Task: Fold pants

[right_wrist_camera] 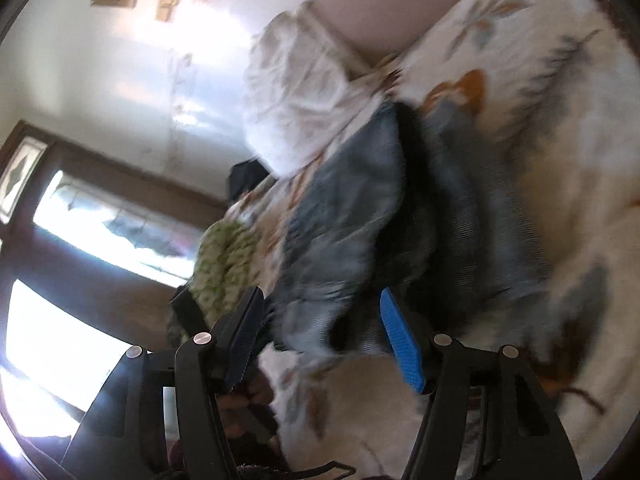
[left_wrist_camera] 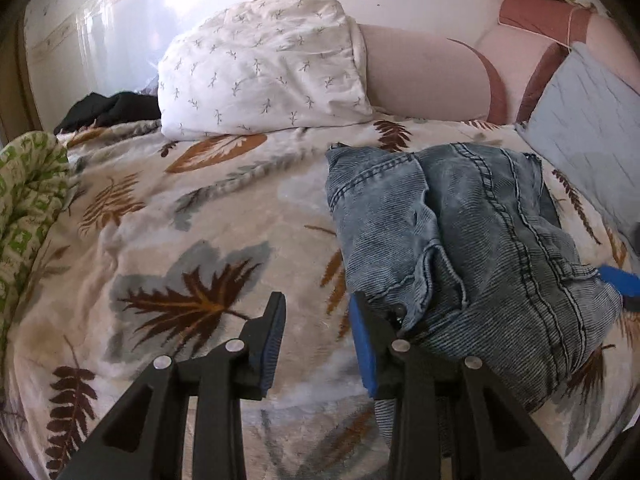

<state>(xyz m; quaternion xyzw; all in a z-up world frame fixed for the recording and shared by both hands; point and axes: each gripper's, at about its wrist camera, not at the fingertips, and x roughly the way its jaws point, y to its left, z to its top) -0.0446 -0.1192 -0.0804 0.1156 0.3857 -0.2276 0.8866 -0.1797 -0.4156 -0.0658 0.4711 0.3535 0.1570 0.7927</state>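
Observation:
Folded blue jeans lie in a bundle on the leaf-print bedspread, right of centre in the left wrist view. My left gripper is open and empty just left of the bundle's near corner, its right finger against the denim edge. In the tilted, blurred right wrist view the jeans lie just ahead of my right gripper, which is open with a denim edge between its fingers, not clamped. A blue pad of the right gripper shows at the jeans' right side.
A white patterned pillow and a pink headboard stand at the back. A light blue pillow lies at right, a green patterned cloth at left, dark clothing at back left. A window shows in the right wrist view.

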